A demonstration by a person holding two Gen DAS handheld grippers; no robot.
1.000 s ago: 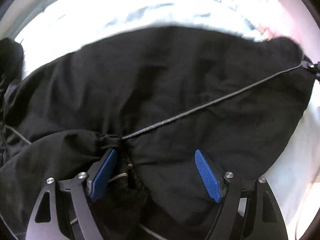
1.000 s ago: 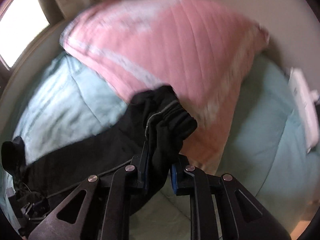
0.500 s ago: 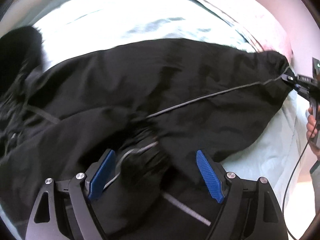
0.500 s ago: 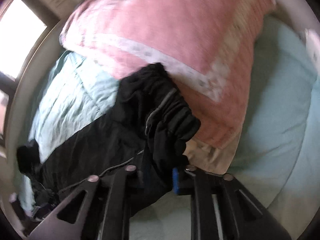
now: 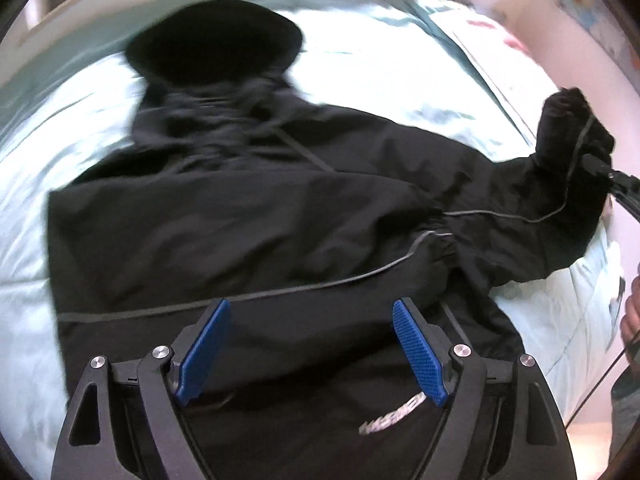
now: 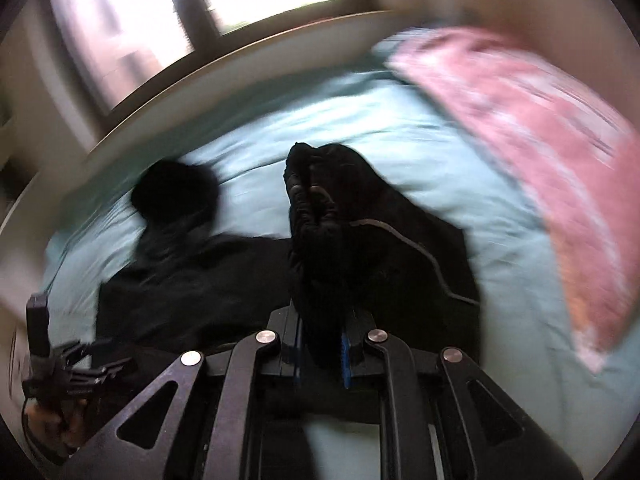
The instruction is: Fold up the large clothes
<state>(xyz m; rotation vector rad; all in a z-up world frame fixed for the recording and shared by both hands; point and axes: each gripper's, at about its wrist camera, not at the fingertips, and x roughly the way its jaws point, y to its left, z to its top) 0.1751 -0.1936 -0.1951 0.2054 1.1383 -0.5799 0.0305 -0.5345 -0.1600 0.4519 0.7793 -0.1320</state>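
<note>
A large black hooded jacket lies spread on a light teal bed, hood at the far side. My left gripper is open and empty, hovering just above the jacket's lower body. One sleeve with a gathered cuff lies folded across the body. My right gripper is shut on the other sleeve's cuff, holding it up over the bed. That cuff also shows at the right in the left wrist view.
A pink quilted pillow lies on the bed at the right. A window and pale bed frame stand behind. The person's left hand and gripper show at lower left.
My left gripper has let go of a sleeve cuff and pulled back above the jacket. My right gripper has swung with its sleeve cuff from the pillow toward the jacket.
</note>
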